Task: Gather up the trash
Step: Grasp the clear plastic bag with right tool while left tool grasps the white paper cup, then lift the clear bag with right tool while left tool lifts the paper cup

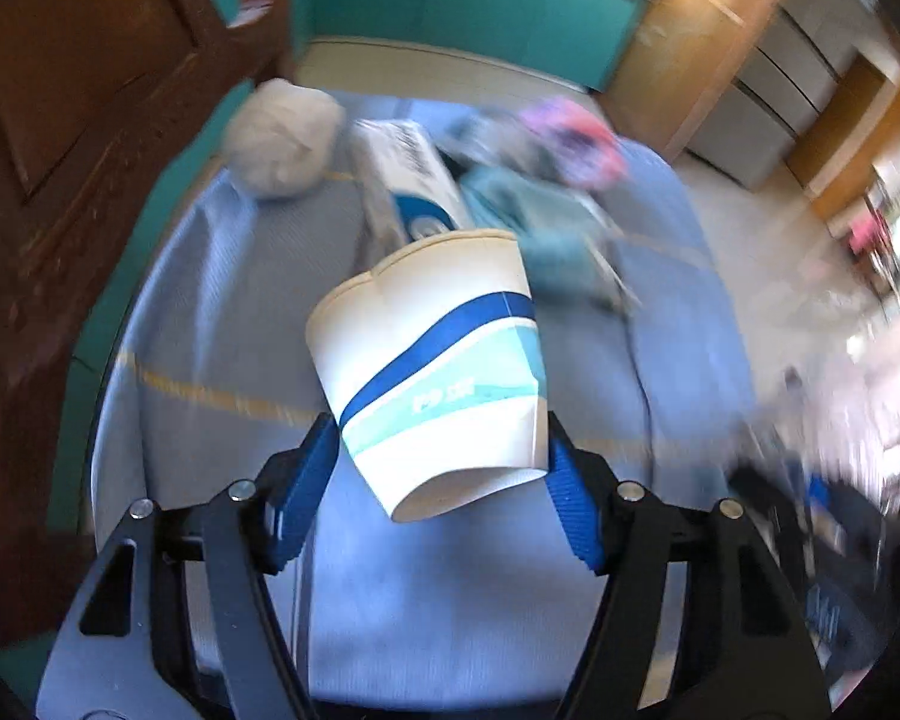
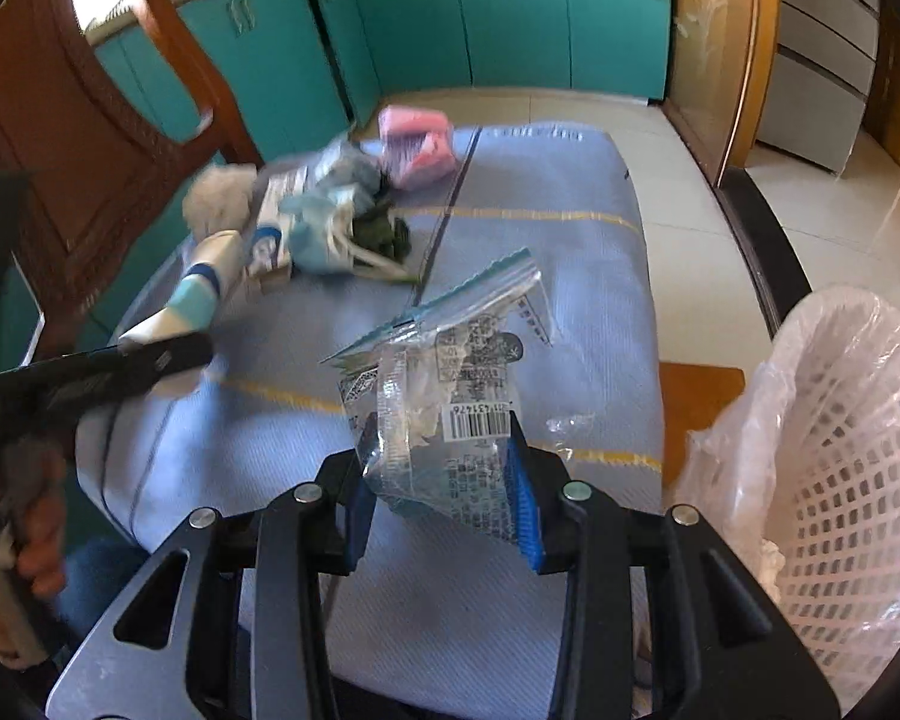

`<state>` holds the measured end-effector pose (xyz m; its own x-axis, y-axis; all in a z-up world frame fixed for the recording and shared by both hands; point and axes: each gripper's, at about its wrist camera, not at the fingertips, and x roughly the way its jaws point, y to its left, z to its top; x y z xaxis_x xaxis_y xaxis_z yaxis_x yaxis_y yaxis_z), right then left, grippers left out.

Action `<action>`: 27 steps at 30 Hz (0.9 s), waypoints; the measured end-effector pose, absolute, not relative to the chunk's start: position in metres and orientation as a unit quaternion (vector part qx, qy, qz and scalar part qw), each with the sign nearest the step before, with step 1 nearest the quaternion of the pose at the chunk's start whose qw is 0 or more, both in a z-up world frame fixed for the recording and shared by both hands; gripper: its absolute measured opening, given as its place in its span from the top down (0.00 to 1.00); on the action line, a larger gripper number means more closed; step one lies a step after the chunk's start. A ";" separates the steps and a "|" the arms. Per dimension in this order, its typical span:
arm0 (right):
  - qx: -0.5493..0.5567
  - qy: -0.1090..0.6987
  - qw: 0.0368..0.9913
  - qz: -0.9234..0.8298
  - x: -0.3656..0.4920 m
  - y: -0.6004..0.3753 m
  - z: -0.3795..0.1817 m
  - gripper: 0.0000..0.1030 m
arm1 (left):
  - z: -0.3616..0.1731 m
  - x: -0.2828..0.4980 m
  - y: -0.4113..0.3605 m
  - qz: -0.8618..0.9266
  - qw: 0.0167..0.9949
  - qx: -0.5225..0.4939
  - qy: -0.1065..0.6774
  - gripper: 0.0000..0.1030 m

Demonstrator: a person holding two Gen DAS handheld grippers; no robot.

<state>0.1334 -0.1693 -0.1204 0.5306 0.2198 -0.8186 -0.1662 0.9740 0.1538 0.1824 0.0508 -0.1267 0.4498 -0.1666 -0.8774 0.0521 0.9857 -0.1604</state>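
Observation:
A white paper cup with a blue and teal band hangs tilted over the blue cloth, its rim dented. My left gripper is shut on its lower part, one blue pad pressing on each side. In the right wrist view the same cup shows at the left, with a black finger of the left gripper against it. My right gripper is shut on a crumpled clear plastic wrapper with a barcode, which sticks up from its jaws.
On the blue-clothed table lie a crumpled paper ball, a white and blue box, a teal mask and a pink packet. A bag-lined pink basket stands at the right. A wooden chair stands left.

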 end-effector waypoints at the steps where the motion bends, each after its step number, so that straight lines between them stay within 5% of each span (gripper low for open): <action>1: 0.022 0.479 0.870 0.115 0.133 -0.168 -0.122 0.63 | -0.128 0.173 0.046 -0.075 0.847 -0.036 0.525 0.34; 10: 0.012 0.479 0.871 0.111 0.122 -0.173 -0.119 0.34 | -0.137 0.153 0.045 -0.057 0.846 0.002 0.529 0.17; 27: -0.004 0.469 0.876 0.114 0.134 -0.152 -0.132 0.27 | -0.148 0.162 0.044 -0.050 0.853 0.016 0.519 0.14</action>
<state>0.1336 -0.1516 -0.1316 0.5331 0.1961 -0.8230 -0.2042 0.9738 0.0998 0.1625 0.0438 -0.1481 0.4566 -0.0696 -0.8870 0.1021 0.9944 -0.0255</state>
